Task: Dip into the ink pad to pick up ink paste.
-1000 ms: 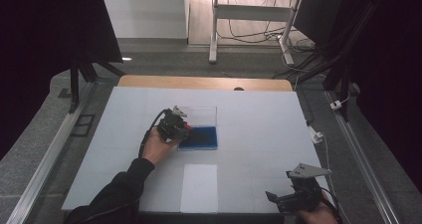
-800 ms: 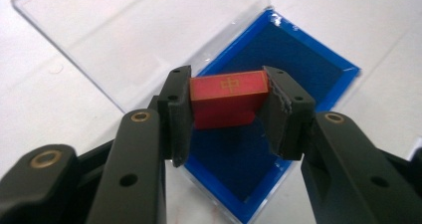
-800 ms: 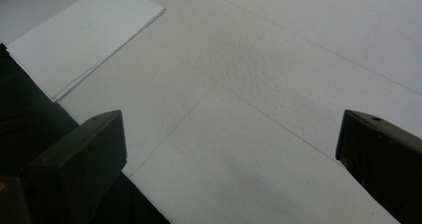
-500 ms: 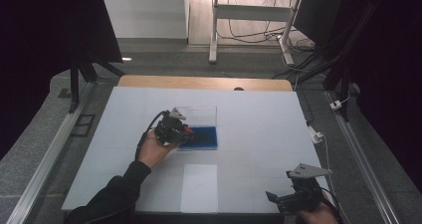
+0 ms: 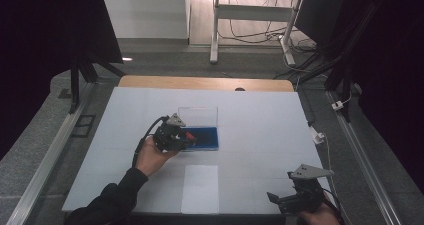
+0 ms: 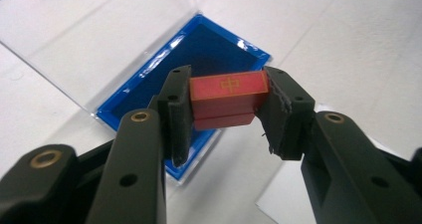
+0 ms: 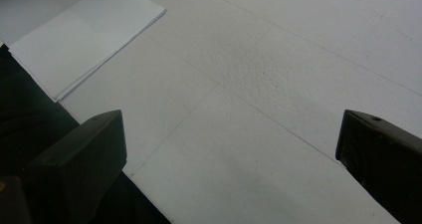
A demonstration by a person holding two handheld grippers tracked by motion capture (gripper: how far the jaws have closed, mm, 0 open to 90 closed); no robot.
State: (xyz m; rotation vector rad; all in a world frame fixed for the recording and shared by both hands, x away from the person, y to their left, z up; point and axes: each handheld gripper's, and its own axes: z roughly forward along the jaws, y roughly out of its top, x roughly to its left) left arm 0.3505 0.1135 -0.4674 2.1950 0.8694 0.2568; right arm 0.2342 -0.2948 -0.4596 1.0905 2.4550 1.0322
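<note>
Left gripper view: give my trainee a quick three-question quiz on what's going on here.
1. True or false: the left gripper is shut on the red block.
2. What lies just beyond the red block? A. a blue-lined box with its clear lid open; B. a metal bowl; C. a stack of plates.
3. Fill in: in the right gripper view, the right gripper has its jaws wide ____ over the white table, with a white sheet lying beyond them.

Key: 1 true; 2 A; 3 apart.
</note>
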